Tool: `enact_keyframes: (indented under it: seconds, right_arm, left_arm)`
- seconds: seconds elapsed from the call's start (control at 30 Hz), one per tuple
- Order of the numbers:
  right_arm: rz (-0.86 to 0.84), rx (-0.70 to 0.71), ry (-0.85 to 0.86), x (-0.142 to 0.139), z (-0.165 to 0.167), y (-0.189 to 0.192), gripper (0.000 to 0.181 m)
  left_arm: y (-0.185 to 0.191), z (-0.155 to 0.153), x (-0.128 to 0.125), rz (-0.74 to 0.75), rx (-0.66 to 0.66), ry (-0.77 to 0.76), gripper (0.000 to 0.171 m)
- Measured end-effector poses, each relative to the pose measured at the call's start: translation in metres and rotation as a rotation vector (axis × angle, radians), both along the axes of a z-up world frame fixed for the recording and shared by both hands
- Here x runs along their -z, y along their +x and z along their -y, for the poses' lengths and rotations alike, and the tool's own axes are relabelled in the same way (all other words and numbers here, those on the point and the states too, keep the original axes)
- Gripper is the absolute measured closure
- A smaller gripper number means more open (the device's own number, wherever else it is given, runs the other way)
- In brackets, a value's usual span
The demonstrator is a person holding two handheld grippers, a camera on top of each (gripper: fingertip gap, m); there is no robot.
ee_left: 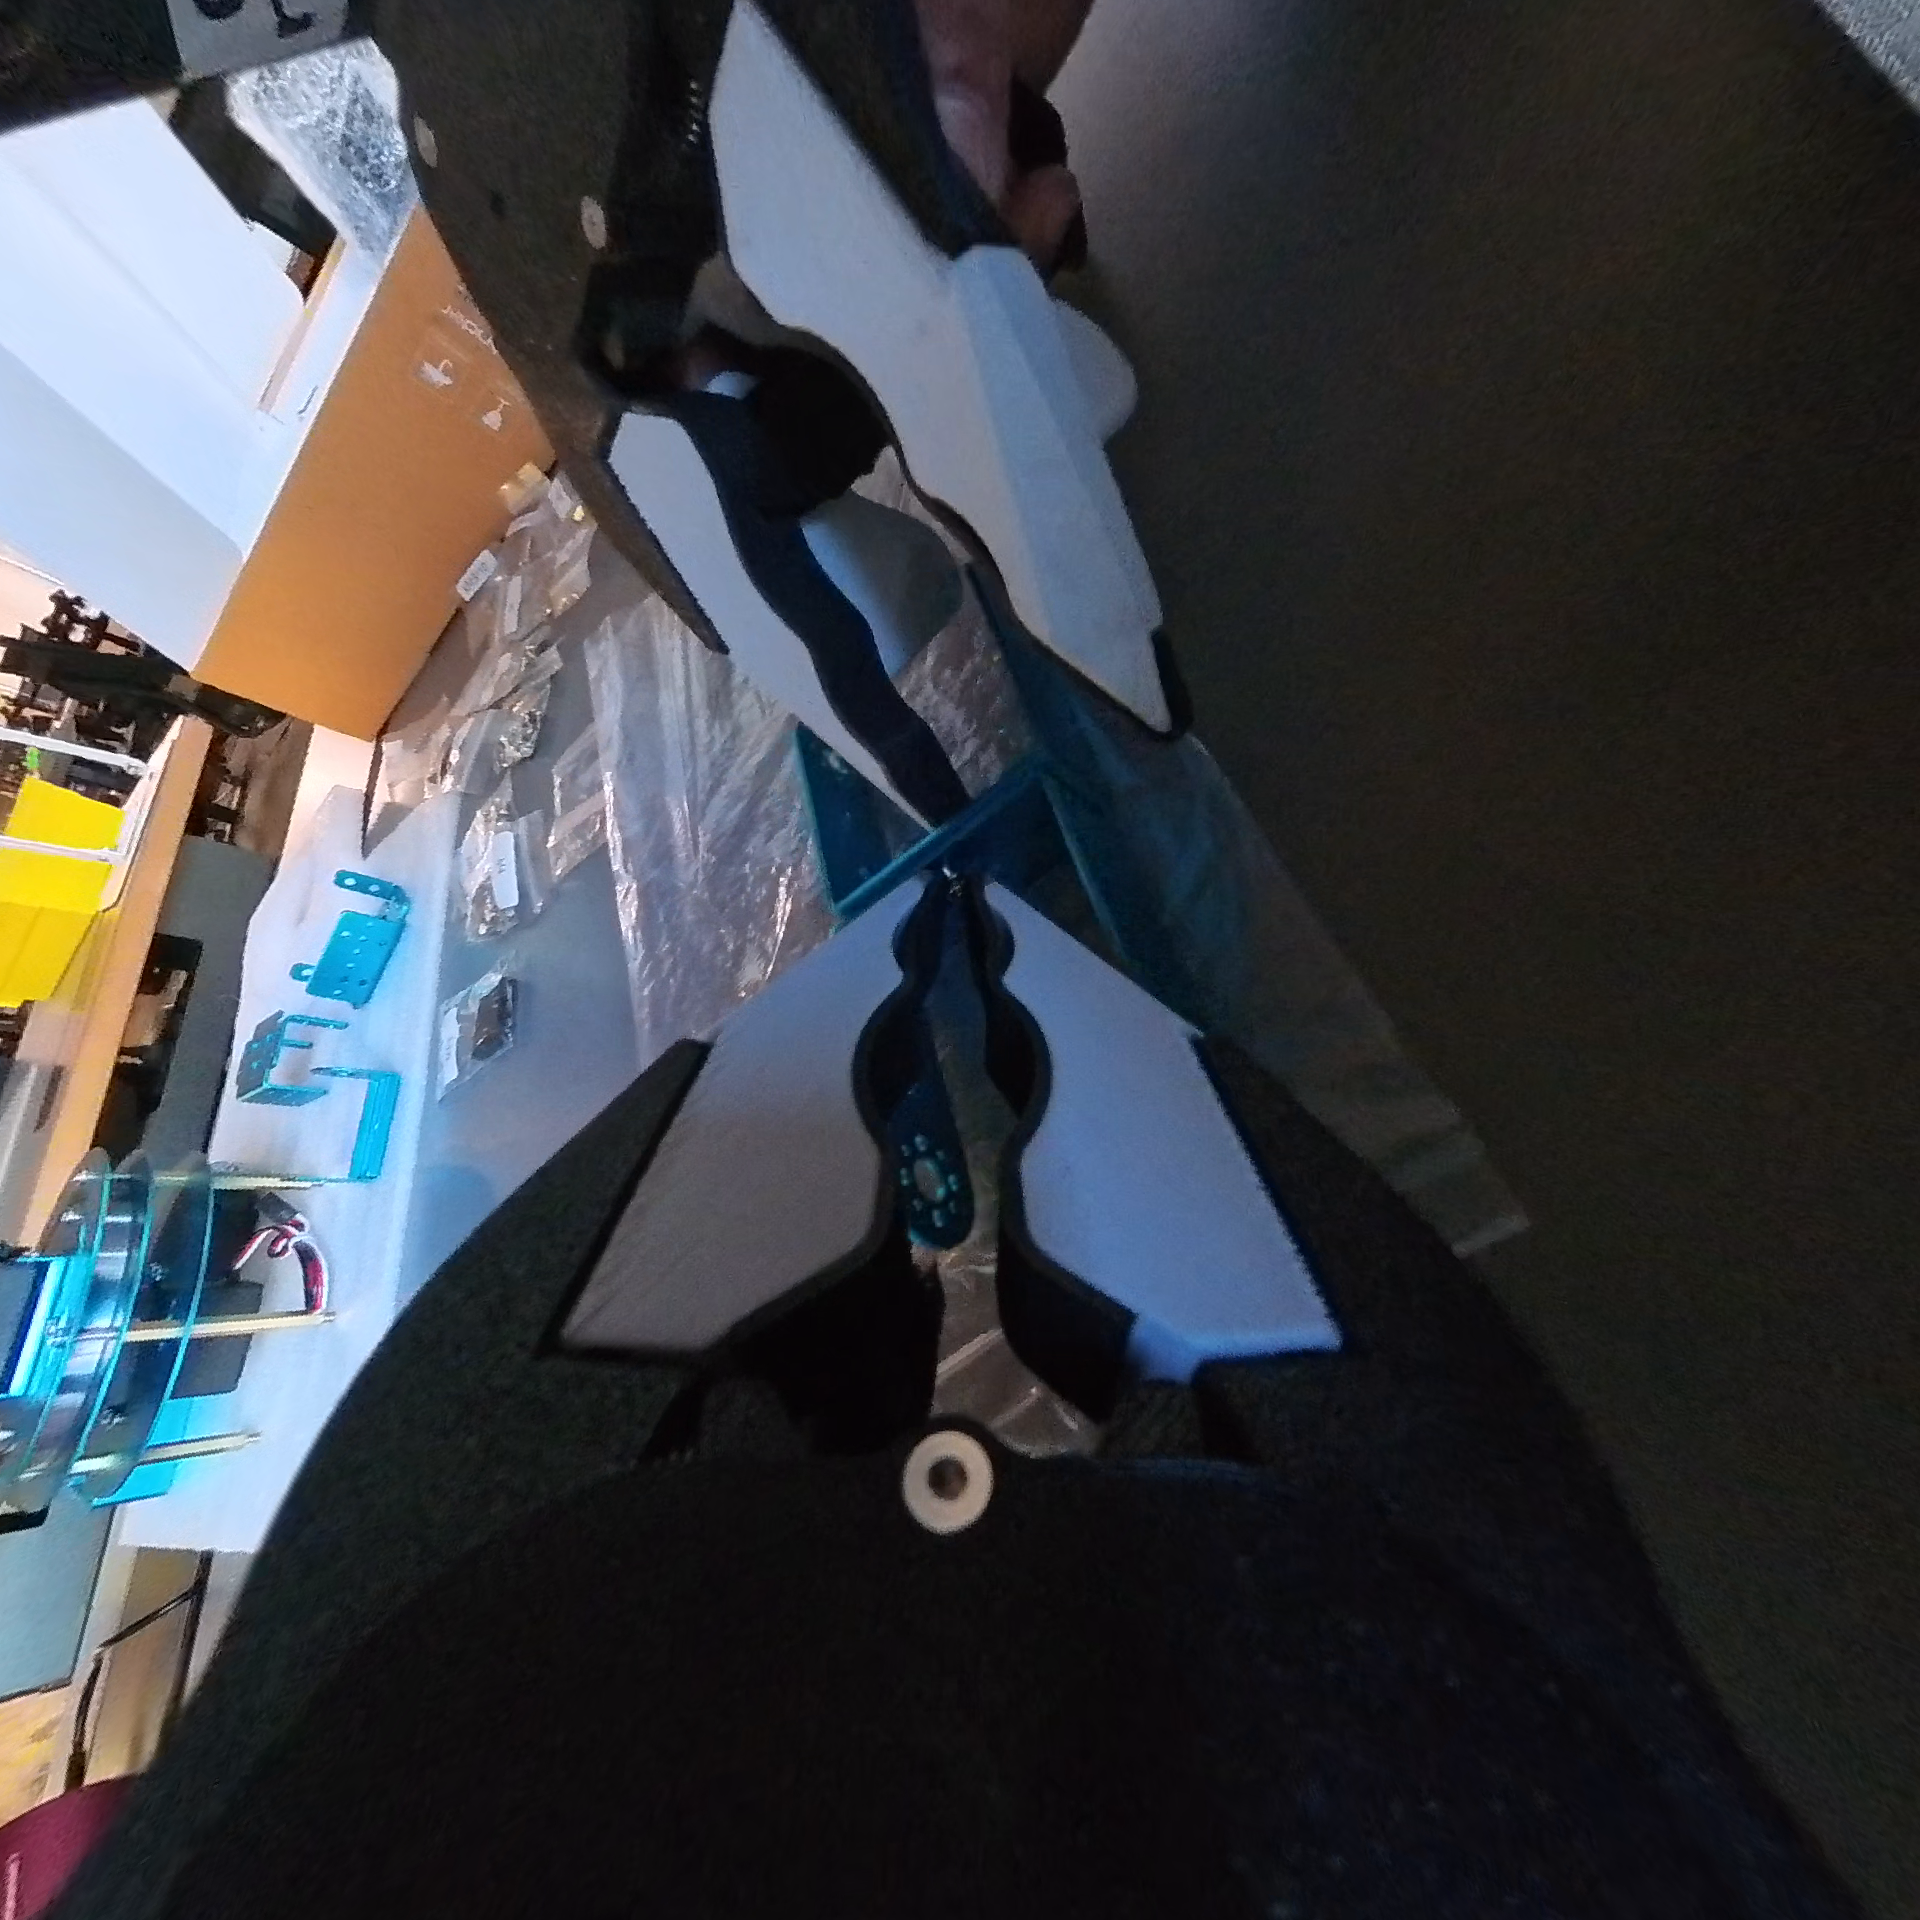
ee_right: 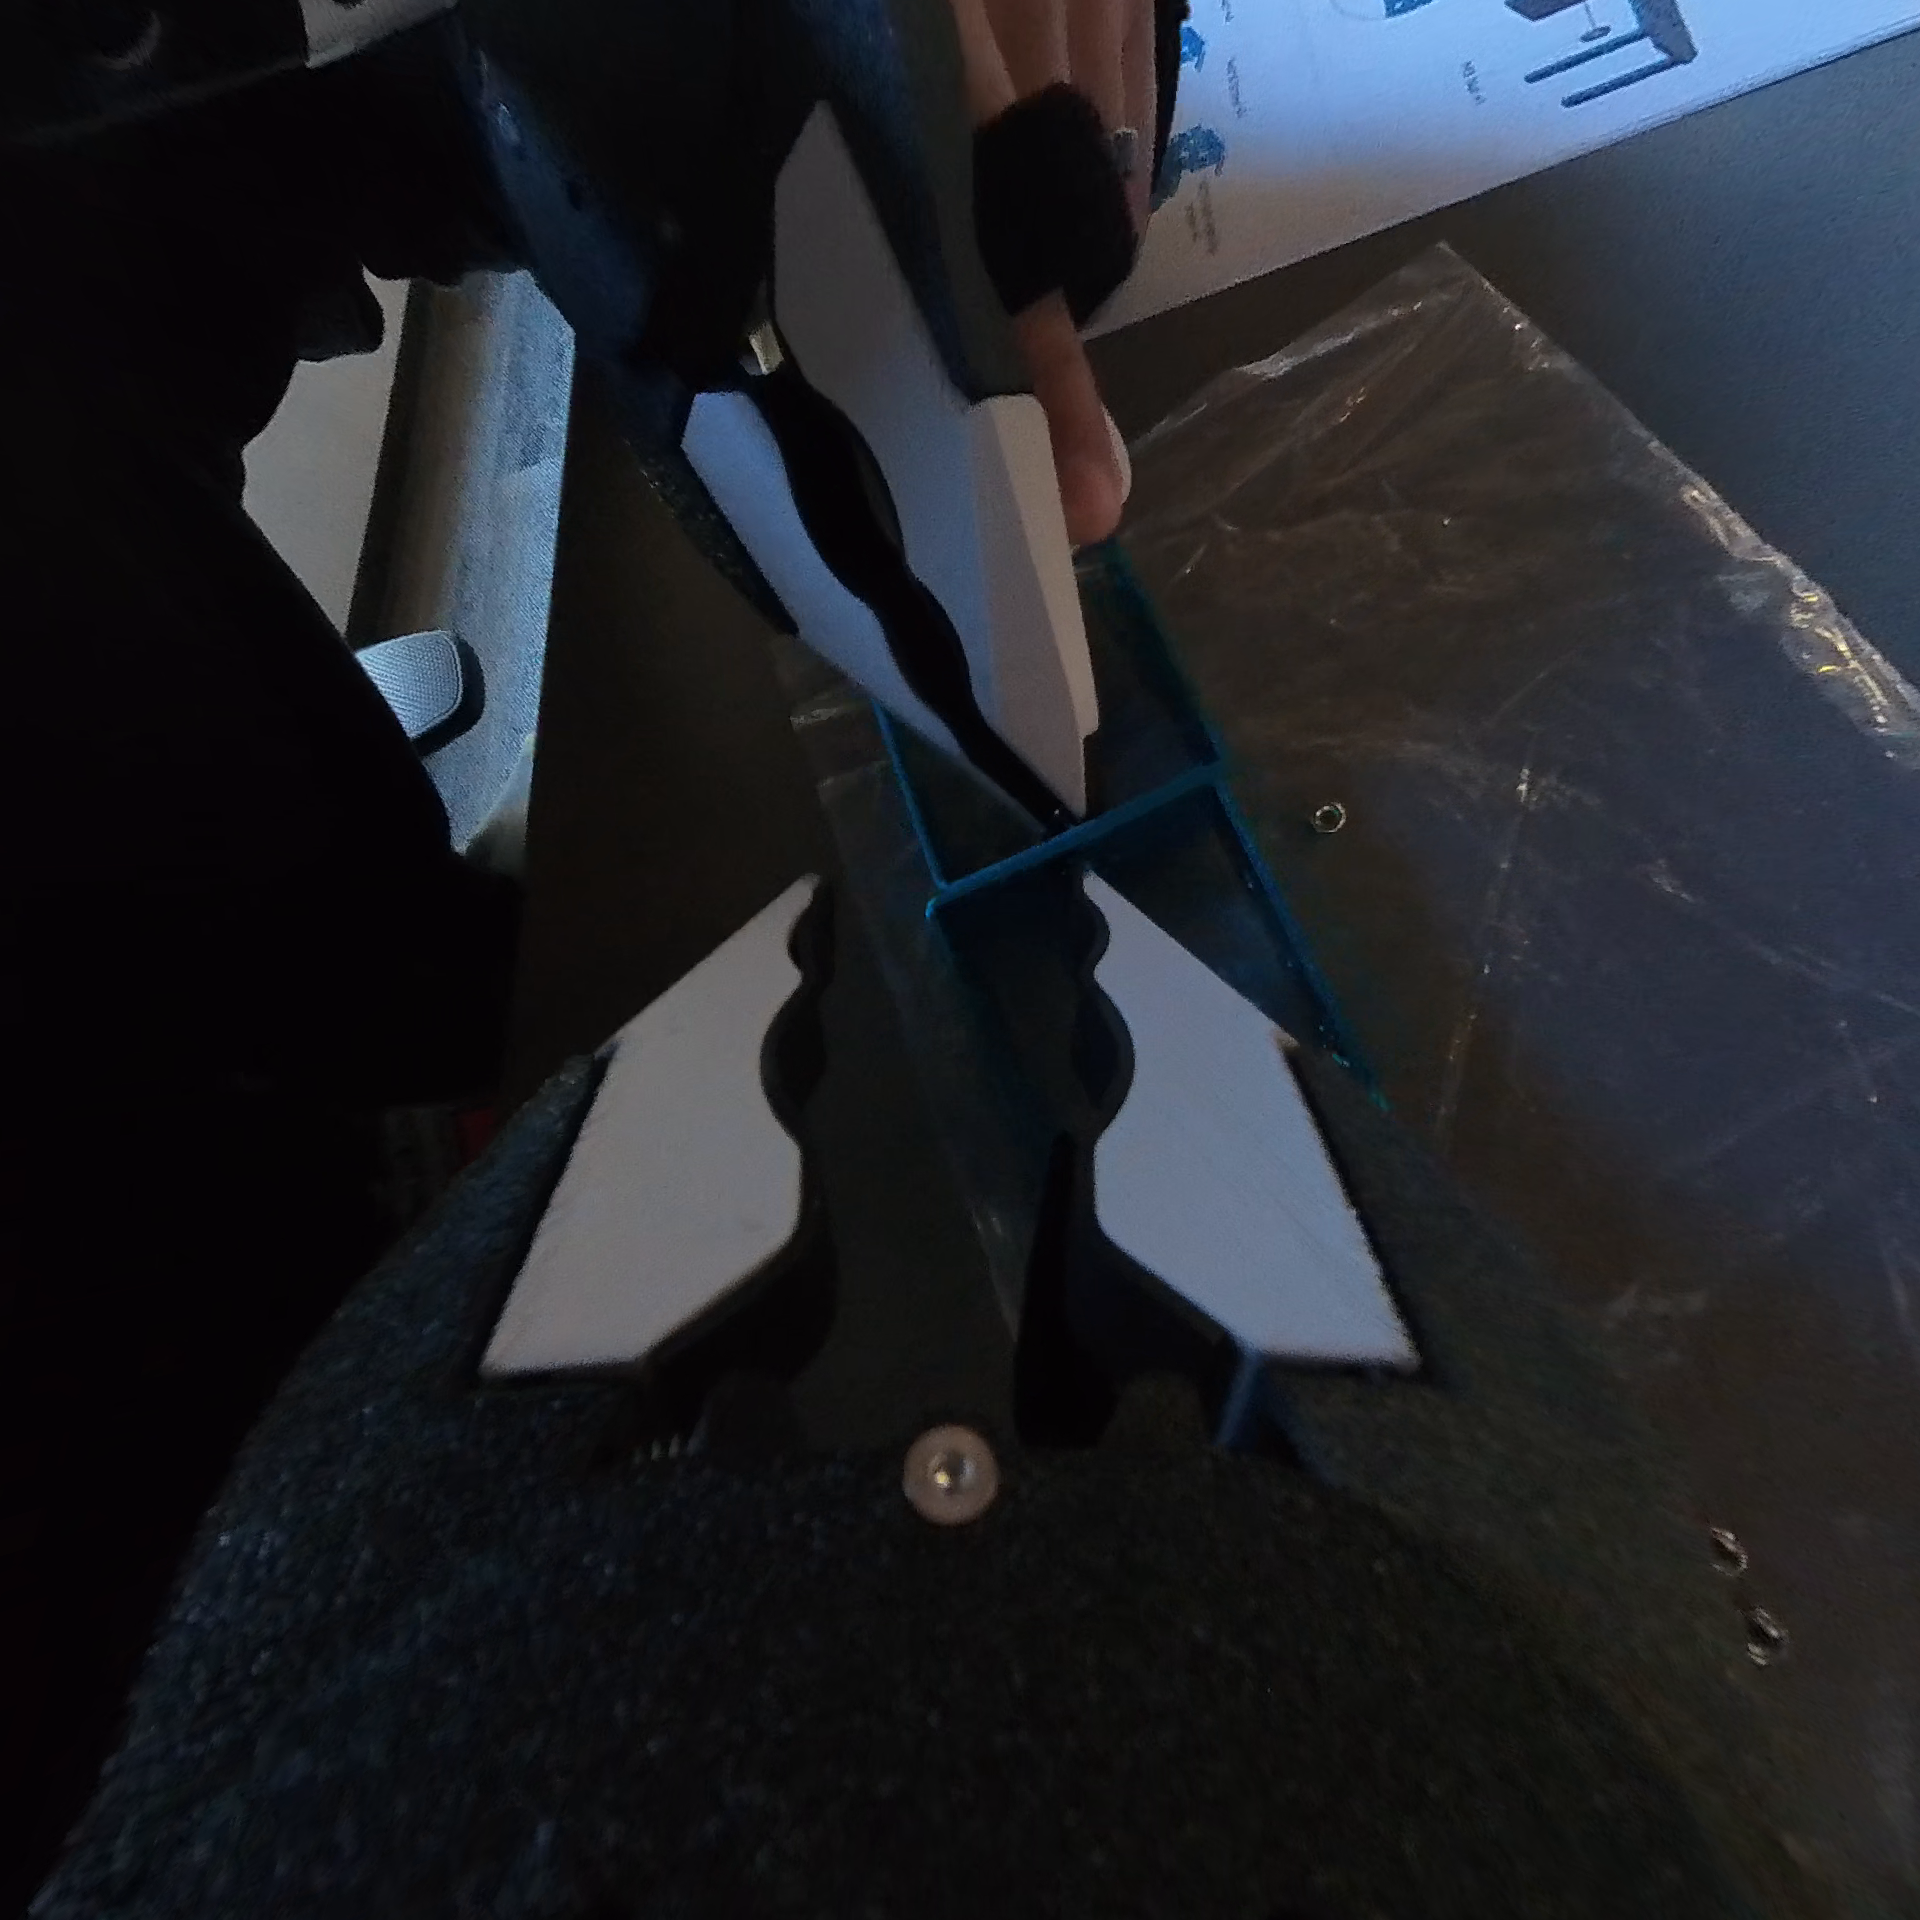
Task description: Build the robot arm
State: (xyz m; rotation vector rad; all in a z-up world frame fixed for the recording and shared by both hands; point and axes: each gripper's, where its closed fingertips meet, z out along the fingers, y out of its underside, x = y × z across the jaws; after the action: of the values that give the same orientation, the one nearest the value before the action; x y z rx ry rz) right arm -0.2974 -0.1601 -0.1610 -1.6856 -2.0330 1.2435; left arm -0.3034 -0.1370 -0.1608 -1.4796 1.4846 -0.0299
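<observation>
In the left wrist view, the left gripper (ee_left: 951,914) is reaching up from the bottom of the frame. Its two white fingers are pressing together at the tips, just below centre. A tiny silvery speck is sitting right at the tips, too small to identify. The tips are touching the near edge of a blue bracket (ee_left: 904,857) at mid-frame. A round blue piece with a ring of holes (ee_left: 930,1179) is showing through the gap lower down between the fingers. The right gripper (ee_left: 1049,764) is coming down from the top. A hand (ee_left: 987,114) is gripping it at the upper edge, and its fingers are closing on the bracket from above. Clear plastic sheeting (ee_left: 707,790) is lying beneath. More blue metal parts (ee_left: 358,951) are resting on white foam at the left. Yellow bins (ee_left: 52,883) are standing farther left.

In the right wrist view, the right gripper (ee_right: 951,899) is rising from the bottom of the frame. Its fingers are clamping the blue bracket (ee_right: 1049,852), and a dark wall of the bracket is running down between them. The left gripper (ee_right: 1060,805) is slanting in from the upper left with its tips closed. They are meeting the bracket's cross wall at centre. A finger (ee_right: 1086,457) of the holding hand is lying along it. A crinkled plastic bag (ee_right: 1507,623) is covering the dark table on the right. A printed paper sheet (ee_right: 1455,125) is lying at the upper right.
</observation>
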Motion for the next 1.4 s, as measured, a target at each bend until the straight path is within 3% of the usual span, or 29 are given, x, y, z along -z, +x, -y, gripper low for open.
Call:
enact_keyframes:
  seconds: [0.47,0.6,0.77,0.9,0.97,1.4]
  right_arm:
    - [-0.043,0.021,-0.002,-0.01,-0.008,0.001,0.141]
    - [-0.061,0.05,-0.088,-0.02,-0.015,0.003,0.147]
    - [-0.144,0.062,-0.363,-0.049,-0.013,0.0,0.154]
    - [-0.227,-0.005,-0.547,-0.077,-0.005,0.004,0.166]
    - [-0.247,-0.026,-0.56,-0.081,-0.003,0.006,0.174]
    - [-0.286,-0.054,-0.657,-0.094,0.001,0.008,0.18]
  left_arm:
    - [-0.003,0.002,-0.004,0.009,0.011,-0.008,0.169]
    - [-0.005,0.002,-0.009,0.024,0.007,-0.006,0.169]
    - [0.006,0.005,-0.049,0.119,0.014,0.149,0.168]
    - [0.018,0.013,-0.073,0.184,0.028,0.217,0.168]
    - [0.02,0.014,-0.081,0.21,0.023,0.236,0.168]
    - [0.024,0.02,-0.091,0.246,0.018,0.241,0.168]
